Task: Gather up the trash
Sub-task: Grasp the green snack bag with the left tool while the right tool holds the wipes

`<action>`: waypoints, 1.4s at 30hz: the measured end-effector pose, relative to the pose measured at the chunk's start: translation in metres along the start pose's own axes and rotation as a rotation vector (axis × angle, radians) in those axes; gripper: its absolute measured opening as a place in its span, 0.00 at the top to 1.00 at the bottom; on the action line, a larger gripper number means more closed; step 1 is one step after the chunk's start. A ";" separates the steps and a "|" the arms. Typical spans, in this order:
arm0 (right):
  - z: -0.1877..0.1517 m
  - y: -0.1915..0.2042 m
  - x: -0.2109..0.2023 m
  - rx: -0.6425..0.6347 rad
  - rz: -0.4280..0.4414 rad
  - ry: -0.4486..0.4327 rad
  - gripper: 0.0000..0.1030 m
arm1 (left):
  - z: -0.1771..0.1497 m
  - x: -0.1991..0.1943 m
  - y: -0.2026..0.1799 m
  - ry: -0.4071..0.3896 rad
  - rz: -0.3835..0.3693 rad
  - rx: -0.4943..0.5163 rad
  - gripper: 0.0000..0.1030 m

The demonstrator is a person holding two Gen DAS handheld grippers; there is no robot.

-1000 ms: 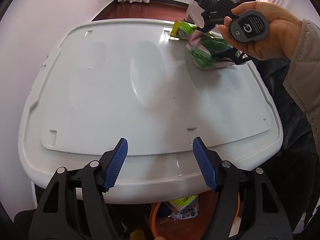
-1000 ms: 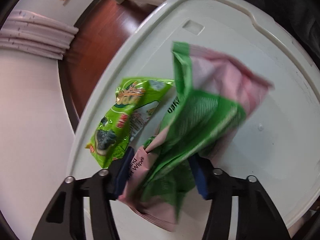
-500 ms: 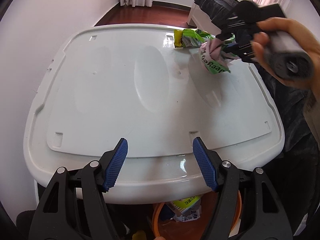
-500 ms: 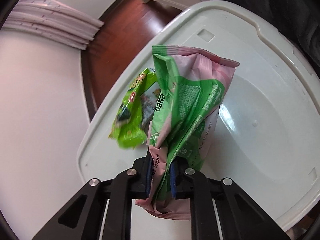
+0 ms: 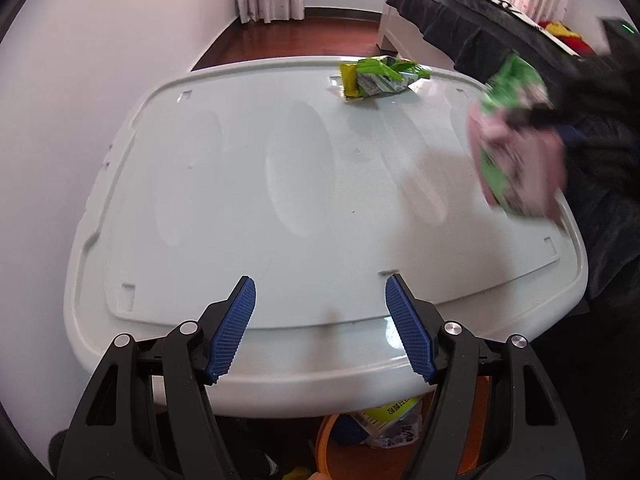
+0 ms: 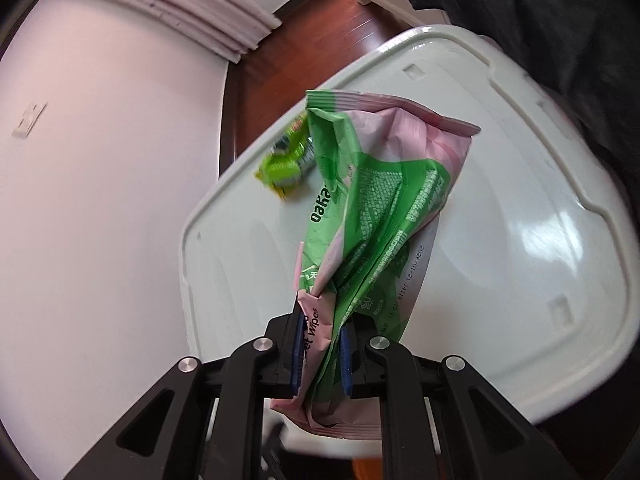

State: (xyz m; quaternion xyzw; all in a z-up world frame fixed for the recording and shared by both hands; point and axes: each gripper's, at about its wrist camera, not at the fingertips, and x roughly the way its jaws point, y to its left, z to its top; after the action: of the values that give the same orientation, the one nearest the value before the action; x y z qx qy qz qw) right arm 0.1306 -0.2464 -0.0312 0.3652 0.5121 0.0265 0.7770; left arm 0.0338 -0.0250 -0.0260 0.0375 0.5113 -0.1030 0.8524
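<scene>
My right gripper is shut on a crumpled pink and green wet-wipes packet and holds it above the white table. The packet also shows blurred at the right of the left wrist view, over the table's right edge. A green and yellow snack wrapper lies at the far edge of the table; it also shows in the right wrist view. My left gripper is open and empty at the near edge of the table.
An orange bin with trash in it stands on the floor under the near table edge. A white wall runs along the left. A dark-covered bed stands behind the table on the right.
My right gripper closed on the wet-wipes packet, lifted it off the table and carried it right and nearer. The snack wrapper stayed on the table. My left gripper stayed open.
</scene>
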 end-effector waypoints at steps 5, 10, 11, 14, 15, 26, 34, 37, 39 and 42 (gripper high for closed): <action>-0.025 -0.025 -0.019 -0.037 -0.002 0.006 0.86 | 0.023 0.015 -0.017 0.027 -0.029 0.027 0.36; -0.046 -0.049 -0.042 -0.072 -0.011 -0.011 0.86 | 0.059 0.032 -0.035 0.021 -0.070 0.089 0.36; -0.047 -0.050 -0.044 -0.079 -0.011 -0.017 0.86 | 0.069 0.037 -0.039 0.018 -0.069 0.107 0.36; -0.052 -0.056 -0.052 -0.093 -0.014 -0.038 0.86 | 0.097 0.052 -0.050 0.003 -0.068 0.175 0.36; -0.054 -0.059 -0.054 -0.096 -0.013 -0.042 0.86 | 0.107 0.057 -0.054 -0.006 -0.058 0.207 0.36; -0.041 -0.077 -0.033 -0.025 0.031 -0.023 0.86 | 0.203 0.117 -0.060 0.010 -0.125 0.441 0.36; -0.040 -0.076 -0.039 -0.029 0.043 -0.037 0.86 | 0.222 0.151 -0.070 0.050 -0.123 0.528 0.38; -0.041 -0.074 -0.043 -0.031 0.046 -0.042 0.86 | 0.224 0.159 -0.071 0.072 -0.115 0.548 0.61; -0.042 -0.073 -0.045 -0.032 0.045 -0.043 0.86 | 0.220 0.161 -0.071 0.073 -0.099 0.559 0.63; -0.047 -0.071 -0.048 -0.037 0.041 -0.046 0.86 | 0.218 0.158 -0.069 0.065 -0.126 0.538 0.66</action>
State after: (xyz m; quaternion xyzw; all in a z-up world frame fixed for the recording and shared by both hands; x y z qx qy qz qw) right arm 0.0458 -0.2935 -0.0457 0.3616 0.4861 0.0436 0.7944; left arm 0.2788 -0.1509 -0.0586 0.2339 0.4938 -0.2866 0.7870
